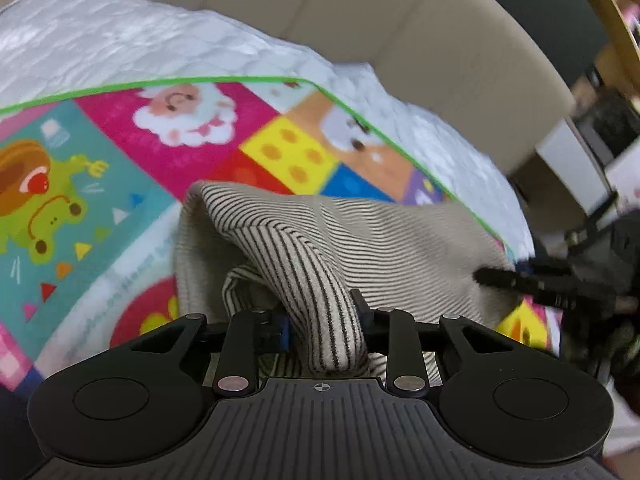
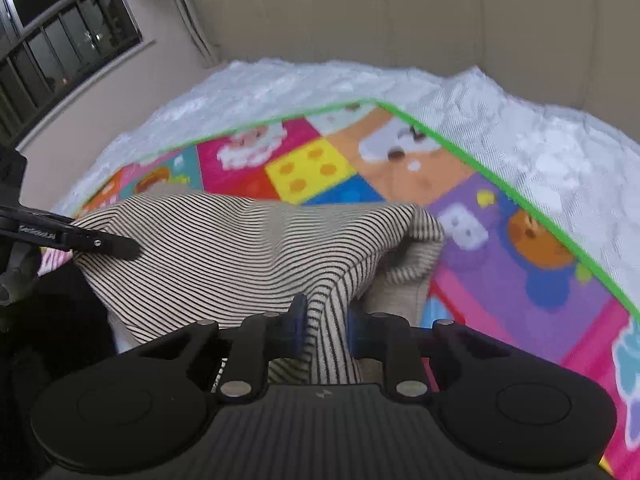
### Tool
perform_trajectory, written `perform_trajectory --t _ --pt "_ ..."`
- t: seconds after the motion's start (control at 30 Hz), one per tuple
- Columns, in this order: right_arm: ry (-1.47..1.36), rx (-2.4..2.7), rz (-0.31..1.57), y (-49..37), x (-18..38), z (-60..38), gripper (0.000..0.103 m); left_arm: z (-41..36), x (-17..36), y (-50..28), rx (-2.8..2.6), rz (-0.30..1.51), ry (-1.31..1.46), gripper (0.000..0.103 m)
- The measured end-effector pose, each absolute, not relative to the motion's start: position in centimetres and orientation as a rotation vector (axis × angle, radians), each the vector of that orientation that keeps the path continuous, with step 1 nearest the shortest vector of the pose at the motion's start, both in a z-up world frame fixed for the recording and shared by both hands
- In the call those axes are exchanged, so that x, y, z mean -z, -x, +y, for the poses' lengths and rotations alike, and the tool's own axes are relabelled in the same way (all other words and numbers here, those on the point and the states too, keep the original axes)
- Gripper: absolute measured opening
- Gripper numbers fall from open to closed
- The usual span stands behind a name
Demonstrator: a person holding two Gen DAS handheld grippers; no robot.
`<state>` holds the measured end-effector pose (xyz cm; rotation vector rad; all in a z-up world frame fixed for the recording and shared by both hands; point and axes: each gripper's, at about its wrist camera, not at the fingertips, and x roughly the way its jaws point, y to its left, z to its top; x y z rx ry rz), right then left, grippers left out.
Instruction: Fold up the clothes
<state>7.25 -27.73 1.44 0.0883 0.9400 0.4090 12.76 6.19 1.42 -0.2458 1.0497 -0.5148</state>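
A cream garment with thin black stripes [image 1: 360,236] is held up between both grippers over a colourful cartoon play mat [image 1: 100,184]. My left gripper [image 1: 320,312] is shut on a bunched fold of the striped garment. My right gripper [image 2: 326,320] is shut on another fold of the same garment [image 2: 224,248]. The right gripper's fingers [image 1: 504,278] show at the right of the left wrist view, pinching the cloth's far edge. The left gripper's fingers [image 2: 108,246] show at the left of the right wrist view. The cloth sags between them.
The play mat [image 2: 520,248] with a green border lies on a white textured bedspread [image 2: 540,148]. A beige padded headboard [image 2: 440,20] stands behind. A window with dark bars [image 2: 60,40] is at the upper left. Furniture [image 1: 600,120] is at the right of the left wrist view.
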Motion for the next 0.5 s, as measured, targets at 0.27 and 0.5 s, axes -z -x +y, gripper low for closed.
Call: perform_trajectory --t 0.27,0.5 --pt "-0.023 -0.283 1.029 -8.5 2.7 -26.3 0.055 5.7 -1.6 -11.2 0.407 1.085 0.182 0.059" --pt "-0.095 -0.208 1.004 -8.7 2.5 -28.1 0.09 5.1 -1.8 -9.5 0.343 1.12 0.168 0.075"
